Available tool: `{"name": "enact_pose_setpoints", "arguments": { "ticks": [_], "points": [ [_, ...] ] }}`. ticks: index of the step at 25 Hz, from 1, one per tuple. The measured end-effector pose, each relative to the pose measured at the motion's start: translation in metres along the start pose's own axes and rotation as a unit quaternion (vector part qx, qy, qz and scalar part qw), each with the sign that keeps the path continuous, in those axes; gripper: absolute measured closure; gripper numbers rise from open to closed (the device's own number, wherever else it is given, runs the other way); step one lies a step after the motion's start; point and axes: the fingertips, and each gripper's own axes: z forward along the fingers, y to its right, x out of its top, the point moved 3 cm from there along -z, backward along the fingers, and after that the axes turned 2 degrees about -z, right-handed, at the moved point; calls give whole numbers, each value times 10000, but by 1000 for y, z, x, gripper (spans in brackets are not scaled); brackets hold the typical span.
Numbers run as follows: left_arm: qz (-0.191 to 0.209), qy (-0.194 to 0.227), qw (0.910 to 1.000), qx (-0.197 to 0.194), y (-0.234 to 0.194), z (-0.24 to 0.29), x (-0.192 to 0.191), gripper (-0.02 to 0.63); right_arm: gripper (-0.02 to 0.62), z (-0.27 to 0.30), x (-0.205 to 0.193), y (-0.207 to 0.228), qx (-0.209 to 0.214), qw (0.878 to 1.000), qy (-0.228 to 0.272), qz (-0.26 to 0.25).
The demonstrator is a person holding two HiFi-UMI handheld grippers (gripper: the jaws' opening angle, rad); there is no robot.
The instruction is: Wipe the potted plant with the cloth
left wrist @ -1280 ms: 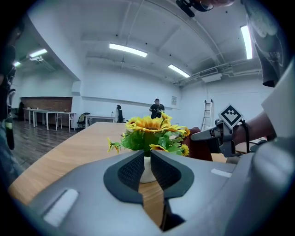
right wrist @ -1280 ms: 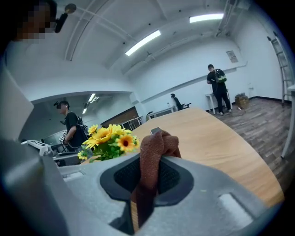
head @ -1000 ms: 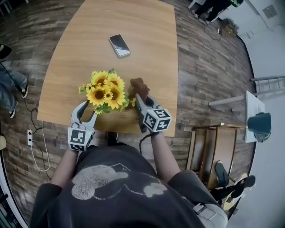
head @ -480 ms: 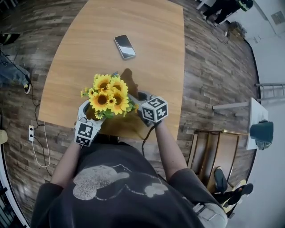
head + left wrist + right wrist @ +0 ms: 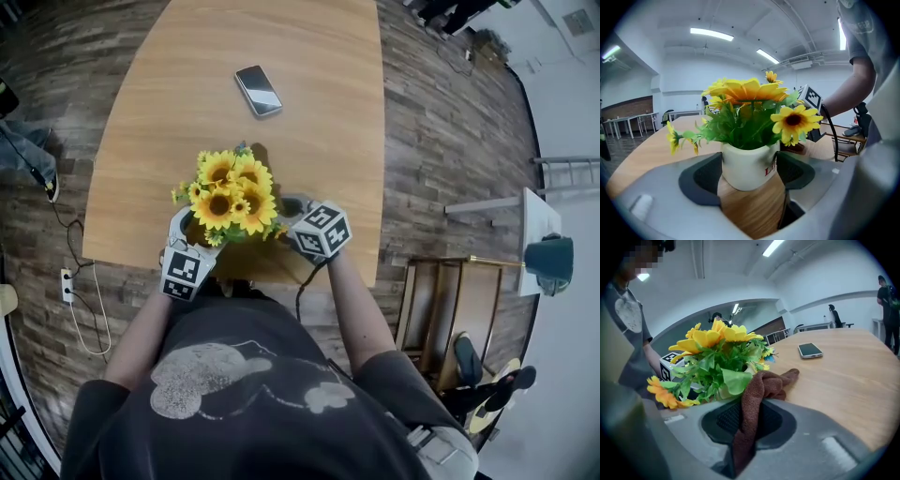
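**Potted Plant Between the Left Jaws, Cloth in the Right Jaws**

**Item count.** One potted plant (image 5: 228, 195), one brown cloth (image 5: 761, 380), one phone (image 5: 258, 91), two grippers.

**Left gripper** (image 5: 750, 160). The jaws are closing on the plant's white pot (image 5: 746, 171). The pot stands upright between them, with a pad against each side. The yellow flower heads rise above the jaws.

**Right gripper** (image 5: 747, 417). The jaws are pressed together on the cloth. Its free end bunches just ahead of the jaw tips, beside the leaves. The plant stands just left of these jaws.

**Phone.** It lies flat, well beyond both pairs of jaws.

**Surface and room.** The desk (image 5: 309, 141) is light wood and stands on a dark plank floor (image 5: 450, 141). Strip lights (image 5: 711, 33) run across a white ceiling.

**Change from one second ago.**
- The left jaws were short of the pot, at the near desk edge. They now flank it.
- The right jaws held the cloth up beside the flower heads. They now sit lower, next to the pot.
- The phone has not moved.
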Motion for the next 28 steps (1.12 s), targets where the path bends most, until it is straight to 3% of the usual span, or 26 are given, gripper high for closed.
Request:
{"name": "enact_pose_setpoints", "arguments": {
  "ticks": [11, 17, 22, 28],
  "points": [
    [154, -21, 9985, -525, -6, 6, 1, 215, 545, -6, -24, -51, -102, 9998, -110, 155],
    [324, -26, 9966, -753, -9, 10, 3, 212, 545, -2, -28, -57, -265, 9993, -43, 254],
    [87, 140, 9982, -581, -9, -7, 6, 193, 545, 1, -31, -77, -89, 9998, -140, 143],
    [196, 111, 9994, -249, -18, -32, -6, 192, 545, 12, -24, -110, 355, 9991, -221, -64]
  ]
}}
